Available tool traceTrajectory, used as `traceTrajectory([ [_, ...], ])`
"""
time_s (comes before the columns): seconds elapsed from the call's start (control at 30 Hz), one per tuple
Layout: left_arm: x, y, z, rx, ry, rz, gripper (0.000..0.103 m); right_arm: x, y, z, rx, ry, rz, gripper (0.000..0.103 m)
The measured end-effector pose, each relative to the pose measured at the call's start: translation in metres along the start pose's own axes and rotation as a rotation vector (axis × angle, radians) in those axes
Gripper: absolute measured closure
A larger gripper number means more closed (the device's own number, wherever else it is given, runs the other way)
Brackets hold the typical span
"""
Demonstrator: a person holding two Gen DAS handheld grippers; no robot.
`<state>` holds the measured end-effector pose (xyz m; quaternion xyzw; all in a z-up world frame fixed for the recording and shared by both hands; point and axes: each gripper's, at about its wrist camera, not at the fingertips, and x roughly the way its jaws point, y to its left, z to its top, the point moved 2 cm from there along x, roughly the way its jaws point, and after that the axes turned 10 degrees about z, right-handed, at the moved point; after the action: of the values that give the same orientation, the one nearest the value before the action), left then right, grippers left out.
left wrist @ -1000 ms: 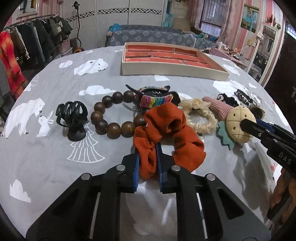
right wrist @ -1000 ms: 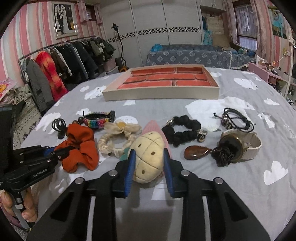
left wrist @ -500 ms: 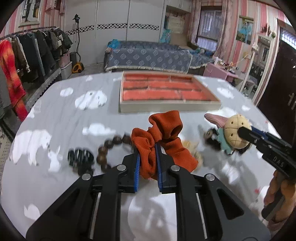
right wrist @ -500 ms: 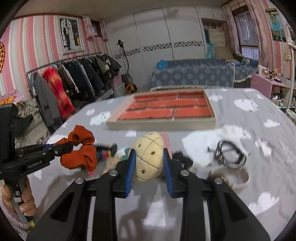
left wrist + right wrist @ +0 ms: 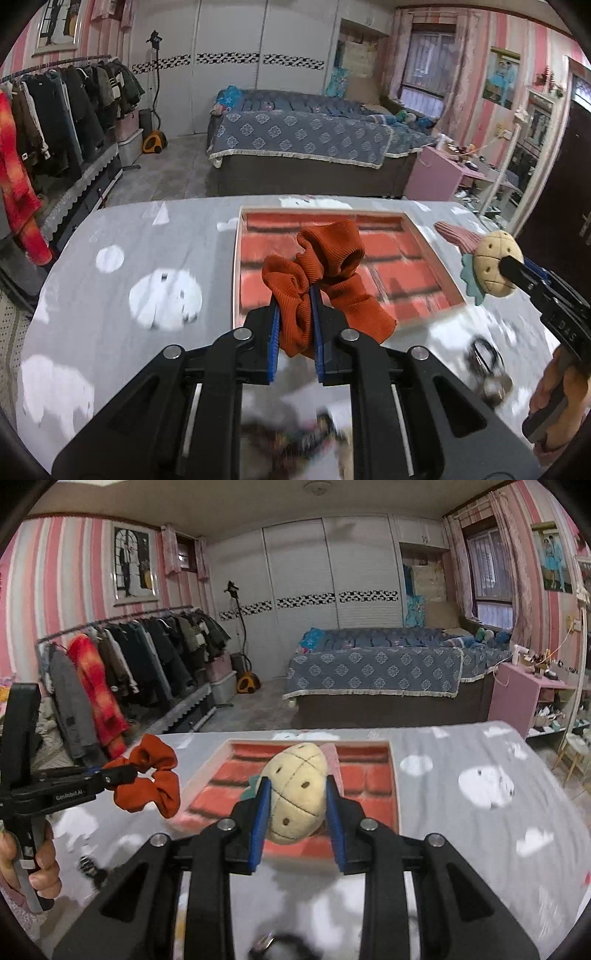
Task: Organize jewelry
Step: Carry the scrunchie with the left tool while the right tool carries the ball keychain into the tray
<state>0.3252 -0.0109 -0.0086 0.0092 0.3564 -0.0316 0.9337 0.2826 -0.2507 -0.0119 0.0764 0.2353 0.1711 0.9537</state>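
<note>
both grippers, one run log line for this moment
left gripper: shut on orange scrunchie | right gripper: shut on plush hair clip | both above table, before tray

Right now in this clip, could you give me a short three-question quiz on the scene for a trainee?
1. True or false: the left gripper is empty.
2. What does the right gripper hold? A) wooden bracelet B) pineapple plush hair tie C) black claw clip
3. What colour is the lining of the tray on the table?

Key:
1. False. It is shut on the orange scrunchie.
2. B
3. Red-orange.
</note>
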Motion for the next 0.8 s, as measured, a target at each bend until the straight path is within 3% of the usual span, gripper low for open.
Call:
traceTrajectory([
  [0.33, 0.116, -0.024, 0.057, 0.014, 0.114, 0.039, 0.09, 0.107, -0.044, 0.036, -0.027, 0.079, -0.064, 0.074],
  [0.53, 0.167, -0.038, 0.064, 0.048, 0.168, 0.051, 0.09, 0.155, -0.066, 0.034, -0.024, 0.143, -0.071, 0.074],
  [0.8, 0.214, -0.041, 0.062, 0.048, 0.248, 0.056, 0.09, 0.186, -0.084, 0.021, -0.027, 0.252, -0.11, 0.074],
])
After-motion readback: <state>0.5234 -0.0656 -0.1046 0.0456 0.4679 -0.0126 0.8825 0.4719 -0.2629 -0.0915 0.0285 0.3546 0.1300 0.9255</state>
